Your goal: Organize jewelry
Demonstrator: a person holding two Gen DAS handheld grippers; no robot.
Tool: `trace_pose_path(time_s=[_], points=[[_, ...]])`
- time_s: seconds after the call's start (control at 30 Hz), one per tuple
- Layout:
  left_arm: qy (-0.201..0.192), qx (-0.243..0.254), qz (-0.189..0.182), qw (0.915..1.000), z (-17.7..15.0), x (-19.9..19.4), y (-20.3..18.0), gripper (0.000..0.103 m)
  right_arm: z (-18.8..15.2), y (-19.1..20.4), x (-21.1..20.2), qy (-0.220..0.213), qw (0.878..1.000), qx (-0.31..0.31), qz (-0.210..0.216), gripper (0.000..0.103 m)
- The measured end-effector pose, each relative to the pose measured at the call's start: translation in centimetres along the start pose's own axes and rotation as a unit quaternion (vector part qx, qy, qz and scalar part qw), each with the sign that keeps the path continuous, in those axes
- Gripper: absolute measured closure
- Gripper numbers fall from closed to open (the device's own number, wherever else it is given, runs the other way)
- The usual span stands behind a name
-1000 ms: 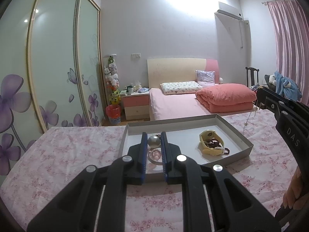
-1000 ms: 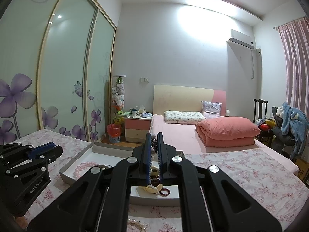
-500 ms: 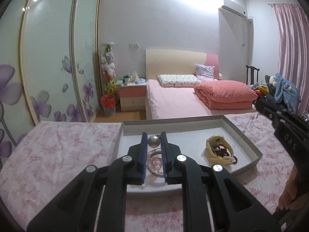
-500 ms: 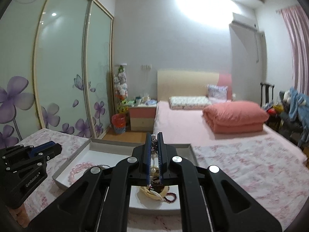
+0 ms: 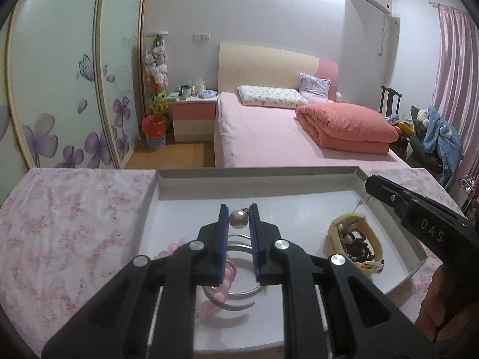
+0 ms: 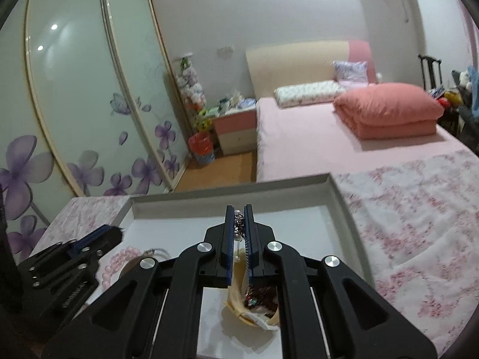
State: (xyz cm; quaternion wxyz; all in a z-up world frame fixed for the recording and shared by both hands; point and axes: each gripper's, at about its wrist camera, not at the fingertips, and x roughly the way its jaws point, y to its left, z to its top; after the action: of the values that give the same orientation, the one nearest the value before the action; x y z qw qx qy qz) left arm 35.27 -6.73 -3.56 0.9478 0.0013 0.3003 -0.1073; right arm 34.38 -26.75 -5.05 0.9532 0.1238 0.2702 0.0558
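Both grippers have dropped closer over the grey tray (image 5: pixel 257 173): left gripper (image 5: pixel 238 217) pinches a pearl pendant (image 5: pixel 238 219), right gripper (image 6: pixel 239 220) a dark beaded chain (image 6: pixel 239 224). Released carelessly, either could tangle with the pink bead bracelet (image 6: pixel 119 258).

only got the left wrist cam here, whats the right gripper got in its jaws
Observer: The right gripper is shut on a dark chain strung with small pearls.
Operator: ok, my left gripper is shut on the pearl ball, wheres the chain hanging
Observer: Over the tray, with the cream bangle right beneath the fingers. I cannot tell whether the chain touches it.
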Motion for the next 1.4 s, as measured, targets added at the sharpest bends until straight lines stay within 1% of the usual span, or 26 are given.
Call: trace_pose_path(time_s=[0.03,0.07,0.1,0.13,0.27,0.4,0.5,0.63,0.73,0.87,0.93,1.03,1.1,1.23,1.3,1.4], points=[[0.003,-0.001,-0.001,1.0000,-0.1,0.2,0.0,0.080,-0.1,0.0,0.2,0.008,1.000,0.002,0.005,0.093],[0.004,-0.003,0.000,1.0000,-0.1,0.3,0.1,0.073,0.0,-0.1,0.2,0.009,1.000,0.003,0.006,0.089],[0.003,-0.006,0.000,1.0000,-0.2,0.3,0.3,0.071,-0.1,-0.2,0.1,0.008,1.000,0.003,0.005,0.087],[0.002,-0.007,0.000,1.0000,-0.3,0.2,0.4,0.070,-0.1,-0.3,-0.1,0.007,1.000,0.004,0.004,0.086],[0.001,-0.017,0.005,0.9998,-0.3,-0.7,1.3,0.069,-0.1,-0.8,-1.0,0.005,1.000,0.008,0.002,0.086],[-0.003,-0.024,0.010,0.9997,-0.7,-2.3,2.0,0.069,-0.3,-1.4,-2.6,0.000,1.000,0.013,-0.001,0.086],[0.000,-0.026,0.004,0.9997,-1.3,-3.7,2.1,0.069,-0.9,-1.4,-4.2,-0.001,1.000,0.012,0.001,0.086],[0.033,-0.014,-0.030,0.9989,-3.3,-4.9,0.8,0.069,-2.0,-1.2,-6.5,-0.005,1.000,0.007,0.003,0.086],[0.070,-0.002,-0.054,0.9961,-5.1,-5.1,-0.8,0.069,-2.6,-1.0,-7.6,-0.008,1.000,0.003,0.006,0.086],[0.100,0.004,-0.069,0.9926,-6.7,-5.1,-2.6,0.068,-3.4,-1.0,-8.5,-0.006,1.000,0.002,0.012,0.086],[0.107,-0.001,-0.061,0.9924,-7.1,-5.4,-3.2,0.068,-3.8,-0.9,-8.6,-0.006,1.000,-0.002,0.012,0.086],[0.109,0.012,-0.050,0.9927,-7.5,-5.5,-4.3,0.067,-4.2,-1.4,-8.5,-0.005,1.000,0.001,0.014,0.086],[0.128,0.012,-0.042,0.9908,-7.6,-4.7,-5.0,0.066,-4.3,-1.7,-8.4,-0.004,1.000,0.009,0.016,0.086],[0.157,-0.009,-0.023,0.9873,-8.1,-2.8,-5.6,0.066,-4.8,-2.1,-8.2,-0.001,1.000,0.018,0.022,0.086],[0.151,-0.012,-0.003,0.9884,-8.0,-2.3,-5.9,0.066,-4.8,-2.1,-8.2,-0.001,1.000,0.018,0.024,0.086],[0.151,-0.024,0.013,0.9881,-7.8,-1.6,-6.1,0.066,-4.9,-2.3,-8.1,-0.001,0.999,0.020,0.028,0.086]])
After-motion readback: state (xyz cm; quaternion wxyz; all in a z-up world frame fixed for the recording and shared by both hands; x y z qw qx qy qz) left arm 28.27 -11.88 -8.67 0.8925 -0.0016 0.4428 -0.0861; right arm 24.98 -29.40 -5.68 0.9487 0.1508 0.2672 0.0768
